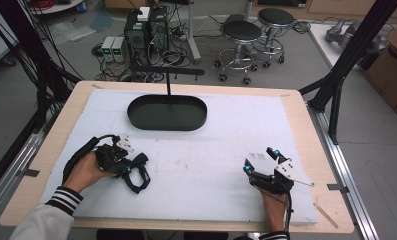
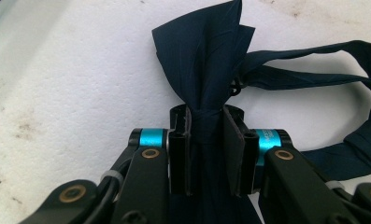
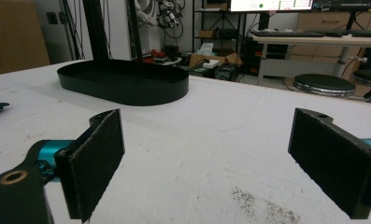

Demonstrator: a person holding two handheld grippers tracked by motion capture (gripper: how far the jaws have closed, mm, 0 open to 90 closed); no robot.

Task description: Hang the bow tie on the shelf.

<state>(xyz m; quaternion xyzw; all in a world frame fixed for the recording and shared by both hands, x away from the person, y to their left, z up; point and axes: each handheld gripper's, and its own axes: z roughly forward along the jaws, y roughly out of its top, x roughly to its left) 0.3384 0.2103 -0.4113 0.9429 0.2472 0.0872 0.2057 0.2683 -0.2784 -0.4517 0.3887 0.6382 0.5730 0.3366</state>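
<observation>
- The left gripper [image 1: 127, 167] is pinching a dark navy bow tie [image 2: 206, 70] at its knotted middle, with both jaws pressing in on the fabric from either side.
- One pleated wing of the bow tie is fanning out just beyond the jaw tips, while the rest of the cloth is running back between the jaws toward the gripper body.
- The bow tie's strap [image 2: 360, 107] is looping away to the right of the left gripper's jaws and lying on the white mat [image 1: 211, 150].
- The person's left hand [image 1: 86, 172] is wrapping around the left gripper's body, and a striped cuff [image 1: 66, 199] is showing behind it.
- The right gripper [image 1: 260, 161] is sitting well apart from the left one, with its jaws spread wide and nothing between them.
- In the right gripper view, the two padded jaws are framing bare, slightly stained mat.
- A black oval tray [image 3: 122, 84] is lying ahead of the right gripper and off to its left, well beyond the jaw tips.
- In the high view, that tray [image 1: 167, 113] is sitting far forward of both grippers, roughly between them.
</observation>
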